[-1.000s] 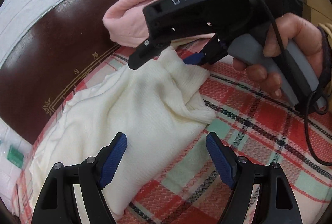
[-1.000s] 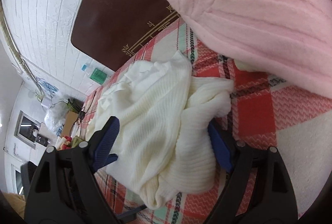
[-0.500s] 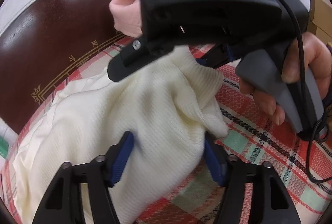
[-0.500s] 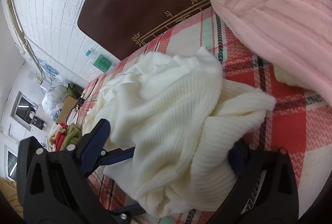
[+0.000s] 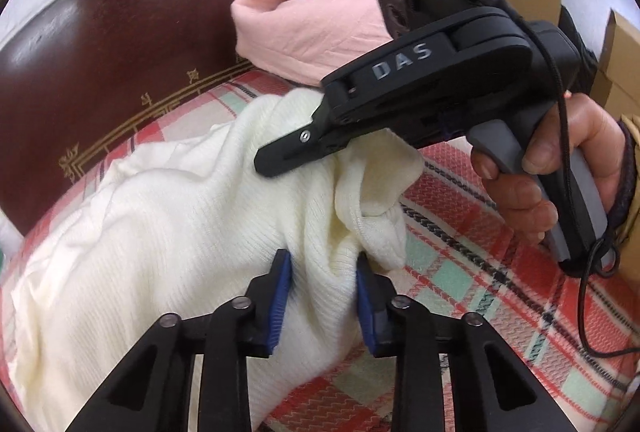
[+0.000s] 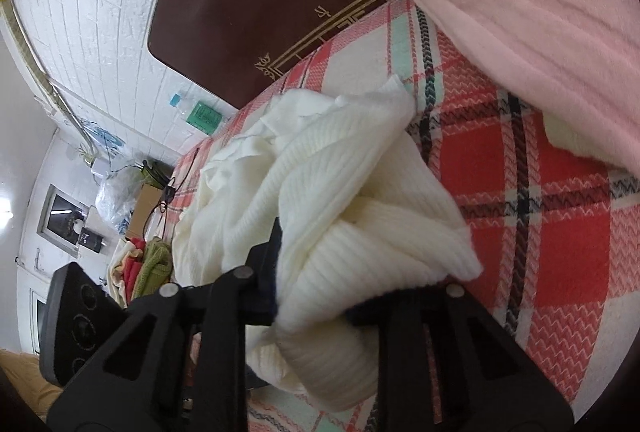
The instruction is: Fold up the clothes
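Where the left wrist view looks down its own fingers, the left gripper [image 5: 322, 296] is clenched on a bunched ridge of the cream sweater [image 5: 168, 244], blue pads pressing in from both sides, and the sweater lies rumpled across the plaid blanket [image 5: 480, 272] with its far edge near the headboard [image 5: 100, 72]. The right gripper [image 5: 296, 152], held in a hand [image 5: 560, 168], sits on the sweater's upper fold just past the left one; from here its fingertips are buried in knit, so its grip cannot be read. A pink cloth [image 5: 304, 28] lies behind it. In the right wrist view the right gripper [image 6: 316, 272] is closed on a thick wad of sweater [image 6: 320, 200], which spills over and hides both pads. To my eye both tools hold one end of the garment close together, which fits gathering an edge to lift and spread it, or carrying a fold across. Either way it would go best with each tool holding a single edge, not a wad of layers, and the hands drawn apart evenly so the knit hangs flat without stretching. The sweater's sleeves, hem and neck cannot be told apart in the heap, its left part is cut by the frame, and a small pile of clothes [image 6: 140, 264] beyond is too small to make out
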Demonstrator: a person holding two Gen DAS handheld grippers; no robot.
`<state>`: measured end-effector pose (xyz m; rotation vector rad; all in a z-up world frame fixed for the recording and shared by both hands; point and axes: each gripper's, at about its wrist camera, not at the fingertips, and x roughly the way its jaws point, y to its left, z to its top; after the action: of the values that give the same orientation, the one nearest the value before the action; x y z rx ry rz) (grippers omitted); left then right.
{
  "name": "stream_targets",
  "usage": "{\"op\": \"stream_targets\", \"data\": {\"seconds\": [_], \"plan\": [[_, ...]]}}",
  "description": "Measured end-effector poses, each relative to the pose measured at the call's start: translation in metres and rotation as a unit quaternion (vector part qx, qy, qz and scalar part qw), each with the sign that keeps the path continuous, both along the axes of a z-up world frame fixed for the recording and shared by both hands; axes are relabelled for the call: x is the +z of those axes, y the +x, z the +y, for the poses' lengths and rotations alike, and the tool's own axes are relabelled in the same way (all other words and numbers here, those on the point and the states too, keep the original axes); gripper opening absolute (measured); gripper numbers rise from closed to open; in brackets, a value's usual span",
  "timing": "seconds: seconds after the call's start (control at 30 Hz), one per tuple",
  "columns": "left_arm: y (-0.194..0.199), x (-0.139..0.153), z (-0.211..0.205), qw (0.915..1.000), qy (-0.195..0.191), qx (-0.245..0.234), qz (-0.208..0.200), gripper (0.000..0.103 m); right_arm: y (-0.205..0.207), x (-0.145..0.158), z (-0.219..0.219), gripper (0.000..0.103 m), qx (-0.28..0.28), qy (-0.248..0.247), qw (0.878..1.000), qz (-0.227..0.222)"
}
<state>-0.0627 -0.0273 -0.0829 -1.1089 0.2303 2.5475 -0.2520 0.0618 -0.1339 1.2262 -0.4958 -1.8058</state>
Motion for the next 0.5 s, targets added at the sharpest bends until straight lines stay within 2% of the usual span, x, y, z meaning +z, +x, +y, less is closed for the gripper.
{"op": "stream_targets", "data": {"seconds": [0.07,0.2,0.5], "plan": [[0.004,0.006,-0.007,0.9997,0.021,0.01,0.002,0.019,0.001,0.008,-0.002,0.023,0.001,-0.002,1.0,0.002],[0.017,0.022,-0.018,0.9988,0.034,0.021,0.029,0.018,0.006,0.036,-0.015,0.022,0.008,-0.015,1.0,0.018],[0.046,0.063,-0.076,0.9903,0.095,0.073,0.071,0.018,0.012,0.088,-0.07,0.022,0.025,-0.02,0.998,0.054]]}}
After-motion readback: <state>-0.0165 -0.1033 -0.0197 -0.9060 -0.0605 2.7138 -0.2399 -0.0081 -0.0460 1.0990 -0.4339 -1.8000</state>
